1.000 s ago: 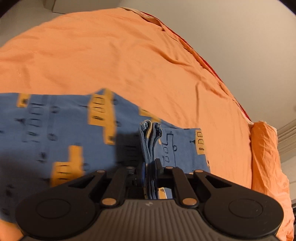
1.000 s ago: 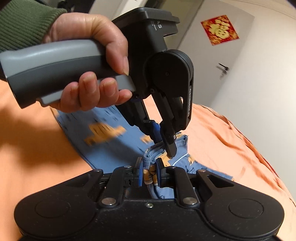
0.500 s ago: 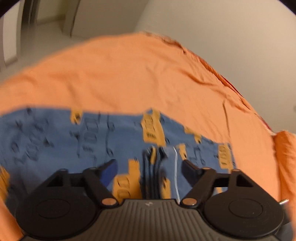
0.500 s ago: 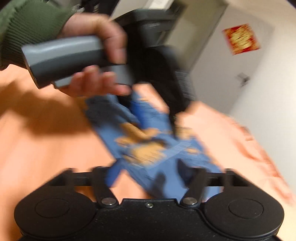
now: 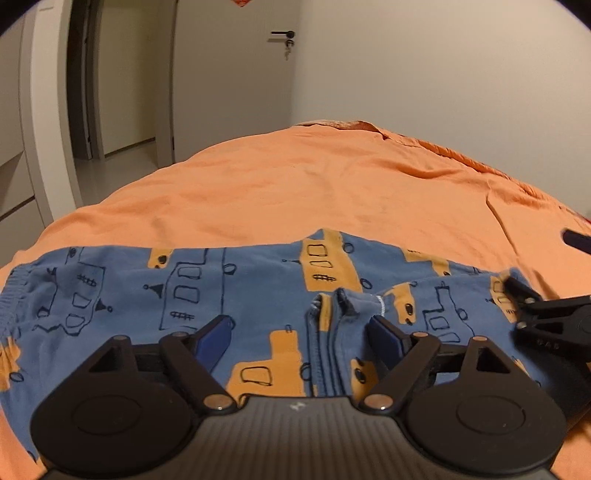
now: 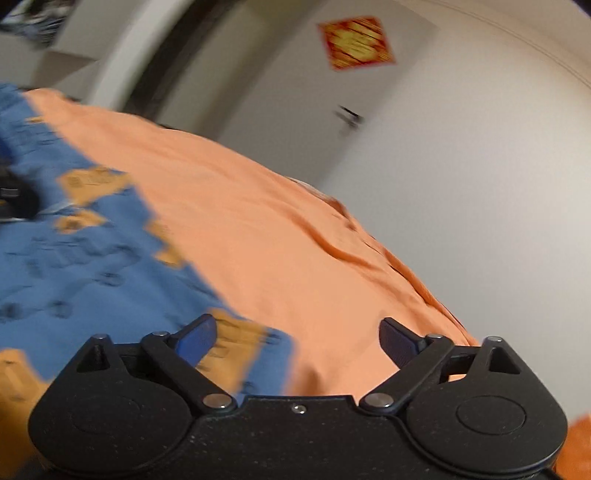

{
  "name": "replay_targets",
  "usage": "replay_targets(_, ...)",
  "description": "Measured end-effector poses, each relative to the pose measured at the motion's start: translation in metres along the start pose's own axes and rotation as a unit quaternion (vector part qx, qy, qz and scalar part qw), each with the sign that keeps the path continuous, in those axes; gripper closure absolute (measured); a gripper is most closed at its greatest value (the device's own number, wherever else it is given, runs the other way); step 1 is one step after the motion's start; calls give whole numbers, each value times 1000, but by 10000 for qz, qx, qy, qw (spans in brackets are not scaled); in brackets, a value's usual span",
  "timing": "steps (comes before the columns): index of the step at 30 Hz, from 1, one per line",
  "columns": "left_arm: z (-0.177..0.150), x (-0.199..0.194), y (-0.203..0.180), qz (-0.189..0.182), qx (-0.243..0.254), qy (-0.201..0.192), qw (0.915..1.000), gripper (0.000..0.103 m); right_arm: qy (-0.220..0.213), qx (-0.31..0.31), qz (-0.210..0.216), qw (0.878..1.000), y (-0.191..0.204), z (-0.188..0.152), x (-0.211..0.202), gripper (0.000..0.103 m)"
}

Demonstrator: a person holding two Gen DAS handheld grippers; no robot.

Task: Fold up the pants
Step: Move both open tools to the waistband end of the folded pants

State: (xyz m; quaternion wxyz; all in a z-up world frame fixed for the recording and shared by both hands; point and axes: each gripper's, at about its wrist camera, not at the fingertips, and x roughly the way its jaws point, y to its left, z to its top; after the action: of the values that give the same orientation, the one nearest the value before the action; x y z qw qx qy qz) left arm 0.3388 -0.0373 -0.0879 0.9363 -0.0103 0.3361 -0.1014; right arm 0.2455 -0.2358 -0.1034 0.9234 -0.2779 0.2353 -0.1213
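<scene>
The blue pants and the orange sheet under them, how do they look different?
The pants are blue with orange trucks and buildings drawn on them; the bed sheet is plain orange. The pants are folded, with stacked edges showing; the sheet lies spread out, much bigger. Both are soft cloth with wrinkles.

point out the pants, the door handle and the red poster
pants (image 5: 258, 295): left wrist view, on the flat blue cloth beside an orange truck print.
door handle (image 5: 282, 33): left wrist view, on the dark lever.
red poster (image 6: 355, 41): right wrist view, on the middle of the blurred diamond.
</scene>
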Motion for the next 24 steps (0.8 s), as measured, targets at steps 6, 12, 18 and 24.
replay_targets(6,1,-18,10,130,-265,169,9994,13,299,-147,-365,9988,-28,-10,-5,16)
replay_targets(12,-27,-37,0,401,367,325,9980,6,-83,-500,401,9979,23,-17,-74,6)
replay_targets(18,-25,-66,16,706,-156,654,9952,2,40,-280,94,9996,9,-27,-78,1)
replay_targets(24,-26,-110,81,926,-1946,630,9745,0,-505,155,1078,9928,8,30,-66,1)
